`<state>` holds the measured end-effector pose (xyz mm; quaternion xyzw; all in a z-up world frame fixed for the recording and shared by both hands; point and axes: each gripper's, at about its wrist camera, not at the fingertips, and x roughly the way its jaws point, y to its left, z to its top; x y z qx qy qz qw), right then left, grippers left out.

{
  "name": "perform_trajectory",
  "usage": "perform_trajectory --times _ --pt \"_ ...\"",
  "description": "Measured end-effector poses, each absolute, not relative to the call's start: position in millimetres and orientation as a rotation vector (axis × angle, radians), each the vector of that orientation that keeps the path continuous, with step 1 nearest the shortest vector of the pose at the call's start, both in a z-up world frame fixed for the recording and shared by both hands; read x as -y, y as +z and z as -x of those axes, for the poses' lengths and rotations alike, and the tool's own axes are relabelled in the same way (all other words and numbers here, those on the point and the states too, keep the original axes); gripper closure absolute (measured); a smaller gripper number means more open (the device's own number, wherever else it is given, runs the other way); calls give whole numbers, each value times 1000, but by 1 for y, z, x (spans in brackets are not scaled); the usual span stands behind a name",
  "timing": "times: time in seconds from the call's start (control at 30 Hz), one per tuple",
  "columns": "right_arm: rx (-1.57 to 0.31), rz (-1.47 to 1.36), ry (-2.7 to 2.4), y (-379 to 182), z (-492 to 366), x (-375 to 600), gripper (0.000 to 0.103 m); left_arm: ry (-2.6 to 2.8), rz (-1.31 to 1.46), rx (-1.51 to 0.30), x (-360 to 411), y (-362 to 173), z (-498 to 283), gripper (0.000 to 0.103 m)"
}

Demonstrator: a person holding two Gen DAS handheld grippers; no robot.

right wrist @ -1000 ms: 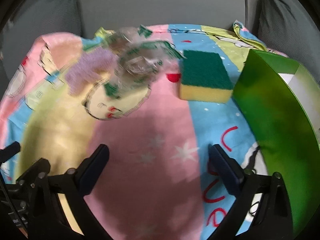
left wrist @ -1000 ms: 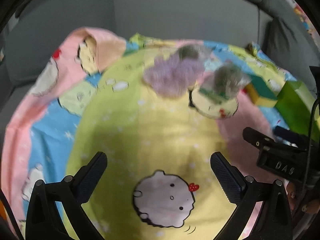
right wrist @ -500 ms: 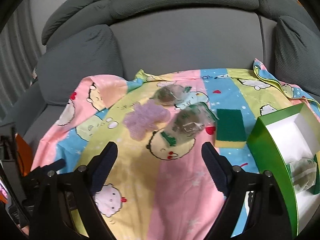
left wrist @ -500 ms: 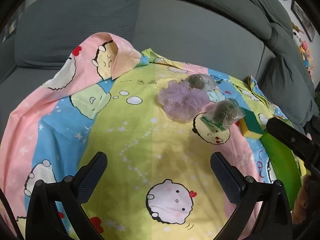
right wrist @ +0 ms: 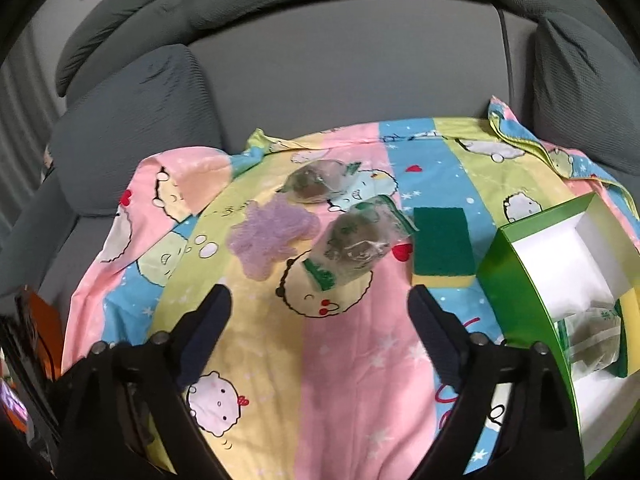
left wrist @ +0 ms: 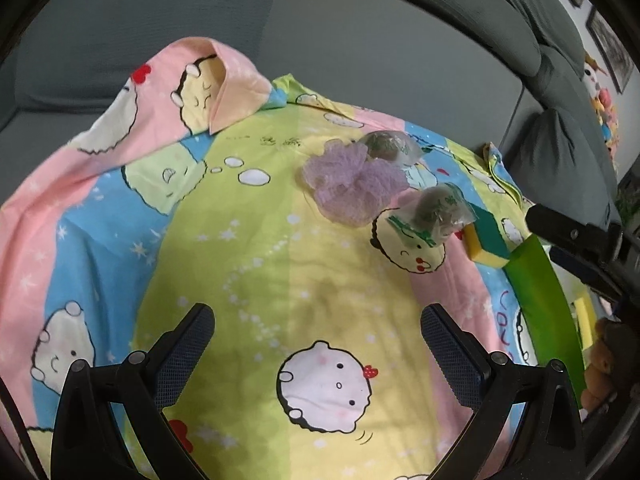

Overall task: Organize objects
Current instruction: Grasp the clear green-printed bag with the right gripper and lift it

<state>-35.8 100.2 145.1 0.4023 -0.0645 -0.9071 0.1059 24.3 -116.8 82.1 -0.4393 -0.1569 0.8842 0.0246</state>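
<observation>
On a cartoon-print sheet lie a purple mesh puff (left wrist: 352, 186) (right wrist: 272, 232), two clear bags with dark scrubbers, one near (left wrist: 434, 214) (right wrist: 360, 240) and one far (left wrist: 390, 146) (right wrist: 318, 180), and a green-and-yellow sponge (left wrist: 486, 240) (right wrist: 440, 244). A green box (right wrist: 516, 300) (left wrist: 540, 292) with a white inside stands at the right and holds another bag (right wrist: 592, 336). My left gripper (left wrist: 316, 328) is open and empty over the sheet. My right gripper (right wrist: 320, 304) is open and empty, just short of the near bag.
The sheet (left wrist: 280, 280) covers a grey sofa seat; grey back cushions (right wrist: 340, 72) rise behind and a grey pillow (right wrist: 580, 92) stands at the right. The right gripper's body (left wrist: 580, 248) shows at the right edge of the left wrist view.
Both grippers have pulled back and risen from the objects, so more of the sofa and sheet shows. The box's inside has come into the right wrist view. Both stay open.
</observation>
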Motion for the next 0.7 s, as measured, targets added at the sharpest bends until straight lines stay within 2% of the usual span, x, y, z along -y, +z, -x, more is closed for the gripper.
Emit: perform_trajectory --times 0.13,0.47,0.7 --pt "313 -1243 -2674 142 52 -114 4 2728 1387 517 120 79 -24 0" --pt "356 -1467 -2639 108 117 -102 4 2699 1428 499 116 73 -21 0" --pt "525 -1605 -2633 85 155 -92 5 2689 1445 481 114 72 -18 0"
